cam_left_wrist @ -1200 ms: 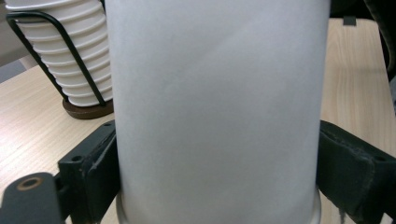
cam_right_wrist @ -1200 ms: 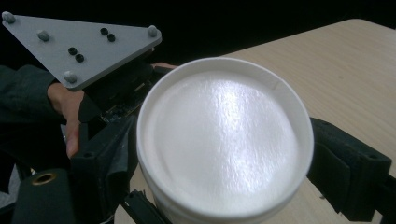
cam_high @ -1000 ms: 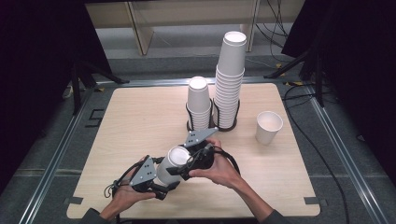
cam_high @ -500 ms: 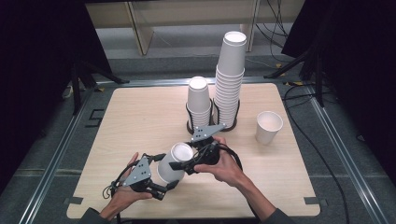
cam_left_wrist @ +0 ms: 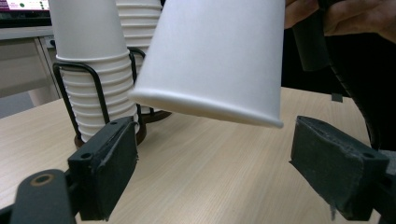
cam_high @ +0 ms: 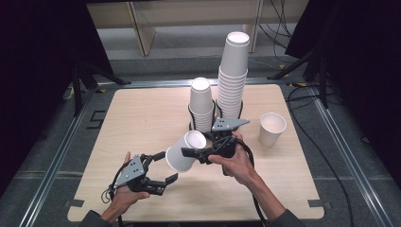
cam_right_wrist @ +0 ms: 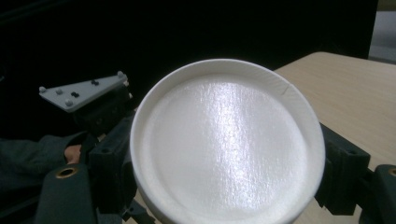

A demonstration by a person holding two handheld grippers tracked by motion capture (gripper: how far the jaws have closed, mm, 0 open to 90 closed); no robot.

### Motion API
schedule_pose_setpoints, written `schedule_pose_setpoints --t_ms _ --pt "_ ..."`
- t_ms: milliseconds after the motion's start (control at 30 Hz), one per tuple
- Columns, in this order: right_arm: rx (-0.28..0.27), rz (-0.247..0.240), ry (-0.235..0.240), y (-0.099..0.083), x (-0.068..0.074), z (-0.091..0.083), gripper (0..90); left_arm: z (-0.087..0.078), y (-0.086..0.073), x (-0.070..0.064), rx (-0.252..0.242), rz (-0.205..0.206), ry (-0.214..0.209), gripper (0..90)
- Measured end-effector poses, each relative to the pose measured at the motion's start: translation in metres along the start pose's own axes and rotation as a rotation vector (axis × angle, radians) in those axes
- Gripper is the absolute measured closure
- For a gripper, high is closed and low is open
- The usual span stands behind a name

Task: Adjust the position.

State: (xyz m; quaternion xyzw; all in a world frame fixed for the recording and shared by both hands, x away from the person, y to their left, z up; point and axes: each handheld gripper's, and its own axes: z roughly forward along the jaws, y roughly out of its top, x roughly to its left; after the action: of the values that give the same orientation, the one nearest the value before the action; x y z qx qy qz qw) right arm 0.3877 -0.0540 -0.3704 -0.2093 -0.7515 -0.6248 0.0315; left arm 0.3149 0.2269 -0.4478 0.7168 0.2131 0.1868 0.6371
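My left gripper (cam_high: 161, 172) sits nearest with jaws spread wide and empty, just beyond it my right gripper (cam_high: 196, 152) clamps a tilted white paper cup (cam_high: 185, 152) above the table (cam_high: 142, 113) (rim toward me), cup stacks (cam_high: 203, 106) in their wire rack behind.

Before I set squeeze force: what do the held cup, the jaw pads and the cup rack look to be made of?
The held cup looks like thin white paper, matte outside, with a rolled rim and a side seam. The left gripper's pads seem dark rubbery foam, torn at an edge. The rack looks like thin black-coated wire, probably metal. The right gripper grips the cup.
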Motion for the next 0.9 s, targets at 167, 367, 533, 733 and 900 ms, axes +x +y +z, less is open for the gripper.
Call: schedule_pose_setpoints --t_ms 167,367,533,733,900 --pt "-0.025 0.027 0.038 0.0 0.002 0.004 23.4 0.001 0.0 0.001 -0.017 -0.011 0.007 13.9" --pt "-0.013 0.05 0.07 -0.003 0.005 0.009 23.4 0.002 0.0 0.0 0.002 -0.017 0.035 4.2" --pt "-0.02 0.033 0.081 -0.005 0.004 0.013 23.5 0.003 0.0 0.001 -0.013 -0.015 0.04 0.0" --pt "-0.012 0.079 0.119 -0.009 0.006 0.018 23.5 0.004 0.0 -0.001 -0.001 -0.013 0.041 0.0" --pt "-0.019 0.084 0.136 -0.011 0.007 0.022 23.5 0.005 0.0 -0.002 -0.015 0.002 0.026 0.0"
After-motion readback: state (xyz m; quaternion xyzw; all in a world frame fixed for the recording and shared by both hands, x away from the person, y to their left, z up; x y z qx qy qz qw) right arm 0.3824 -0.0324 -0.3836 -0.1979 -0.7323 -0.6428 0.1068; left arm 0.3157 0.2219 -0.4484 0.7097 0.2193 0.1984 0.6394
